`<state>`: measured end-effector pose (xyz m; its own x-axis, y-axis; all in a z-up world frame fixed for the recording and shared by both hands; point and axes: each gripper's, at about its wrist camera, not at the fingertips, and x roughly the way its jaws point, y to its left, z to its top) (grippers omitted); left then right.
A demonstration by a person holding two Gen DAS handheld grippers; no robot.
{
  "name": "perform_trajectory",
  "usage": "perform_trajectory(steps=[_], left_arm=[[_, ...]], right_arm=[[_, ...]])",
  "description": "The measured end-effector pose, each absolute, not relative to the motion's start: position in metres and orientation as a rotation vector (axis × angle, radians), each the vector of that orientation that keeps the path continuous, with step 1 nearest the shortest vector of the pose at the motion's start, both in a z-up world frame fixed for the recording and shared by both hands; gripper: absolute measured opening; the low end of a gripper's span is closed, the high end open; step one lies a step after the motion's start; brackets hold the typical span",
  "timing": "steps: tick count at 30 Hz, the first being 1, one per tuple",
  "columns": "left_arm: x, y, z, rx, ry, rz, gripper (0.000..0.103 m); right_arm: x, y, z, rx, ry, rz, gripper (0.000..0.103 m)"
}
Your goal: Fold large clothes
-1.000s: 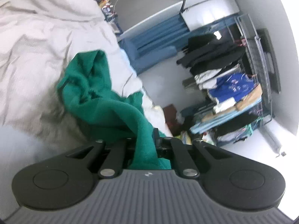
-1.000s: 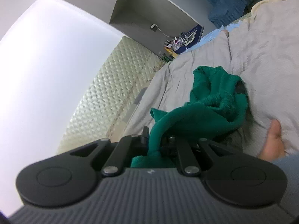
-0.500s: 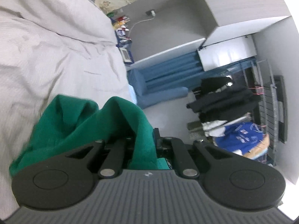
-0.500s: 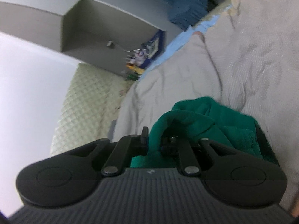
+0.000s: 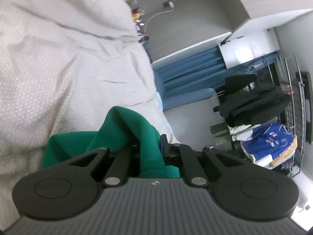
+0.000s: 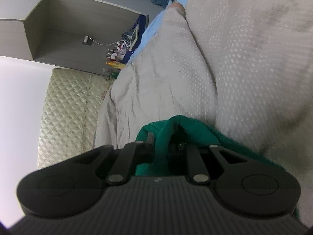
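Note:
A green knitted garment (image 5: 135, 125) bunches up right in front of my left gripper (image 5: 149, 146), which is shut on a fold of it. The cloth covers the fingertips. In the right wrist view the same green garment (image 6: 187, 129) is pinched in my right gripper (image 6: 164, 143), also shut on a fold, with the rest trailing off to the lower right. Both grippers are low over the grey bedspread (image 5: 58, 68), and most of the garment is hidden behind the gripper bodies.
The grey bedspread (image 6: 234, 68) lies in soft ridges. A quilted headboard (image 6: 68, 107) and a shelf niche with small bottles (image 6: 117, 52) stand beyond it. Blue curtains (image 5: 185, 72) and a rack of hanging clothes (image 5: 264, 117) stand off the bed's side.
Both grippers have dropped down close to the bedspread, carrying the green garment. The garment, earlier stretched out ahead, is now bunched near the jaws. The hand seen earlier is out of view.

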<state>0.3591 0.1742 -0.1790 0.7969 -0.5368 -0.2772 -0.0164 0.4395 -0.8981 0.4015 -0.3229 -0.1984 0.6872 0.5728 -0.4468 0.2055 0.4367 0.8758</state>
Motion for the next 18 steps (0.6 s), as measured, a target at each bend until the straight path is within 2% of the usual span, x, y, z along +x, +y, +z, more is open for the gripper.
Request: perform_trajectory(steps=[7, 14, 15, 17, 18], left_arm=[[0.396, 0.181, -0.228, -1.155, 0.65, -0.32, 0.01], [0.391, 0.177, -0.213, -1.098, 0.622, -0.336, 0.014], [0.388, 0.177, -0.207, -1.083, 0.622, -0.338, 0.018], [0.379, 0.177, -0.194, -1.055, 0.596, -0.338, 0.038], [0.371, 0.179, -0.186, -1.046, 0.563, -0.336, 0.057]], right_arm=[[0.428, -0.319, -0.221, 1.138, 0.832, 0.285, 0.014], [0.417, -0.322, -0.213, 1.12, 0.81, 0.308, 0.017], [0.413, -0.32, -0.207, 1.099, 0.801, 0.312, 0.022], [0.404, -0.318, -0.192, 1.044, 0.78, 0.326, 0.042], [0.398, -0.315, -0.184, 1.013, 0.765, 0.334, 0.062]])
